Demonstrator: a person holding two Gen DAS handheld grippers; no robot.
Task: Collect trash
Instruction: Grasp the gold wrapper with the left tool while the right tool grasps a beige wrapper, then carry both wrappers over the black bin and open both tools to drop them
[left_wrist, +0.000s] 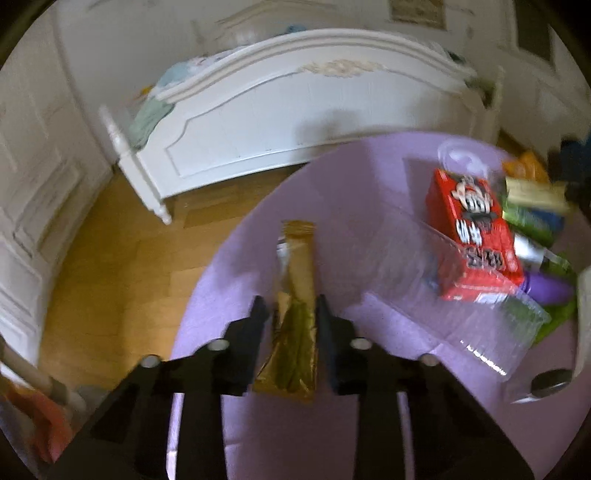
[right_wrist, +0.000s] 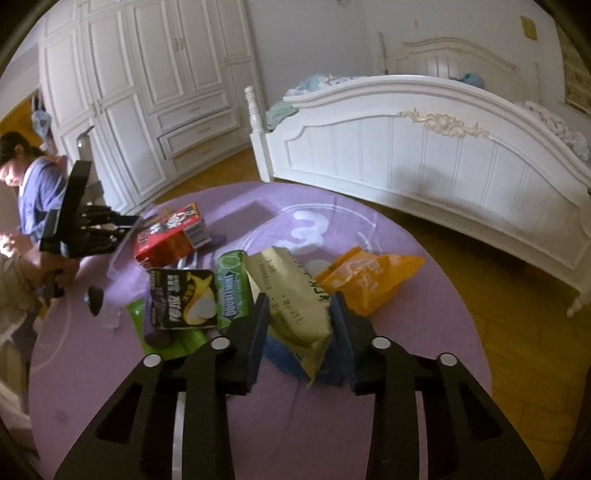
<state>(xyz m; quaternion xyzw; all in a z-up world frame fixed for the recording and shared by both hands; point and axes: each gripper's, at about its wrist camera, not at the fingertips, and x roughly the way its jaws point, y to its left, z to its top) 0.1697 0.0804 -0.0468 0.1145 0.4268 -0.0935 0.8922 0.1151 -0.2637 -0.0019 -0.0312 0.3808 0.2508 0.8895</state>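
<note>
Early in the collecting, by the look of things: most of the litter still spread over the round table with the lilac cloth (right_wrist: 332, 424).

Left gripper (left_wrist: 291, 314) closed around a long gold-and-green foil snack wrapper (left_wrist: 297, 302), pads pressing its lower half, the wrapper lying flat on the cloth near the table's left edge. Right gripper (right_wrist: 299, 317) clamped on a pale tan paper pouch with printed text (right_wrist: 291, 295), a blue packet (right_wrist: 284, 354) wedged just beneath it. Both picks apparently secured but not yet lifted clear.

Left to gather, in the right wrist view: an orange crinkled plastic bag (right_wrist: 365, 277) just beside the pouch, a green gum tube (right_wrist: 232, 288), a black-and-yellow snack pack (right_wrist: 184, 299) over a green wrapper (right_wrist: 177, 343), and a red printed carton (right_wrist: 170, 236) farther back. Clear plastic packaging (left_wrist: 461, 314) near the carton in the left wrist view, hard to make out in the blur.

No bin or trash bag visible in either view, so nothing confirmably disposed of yet.
</note>
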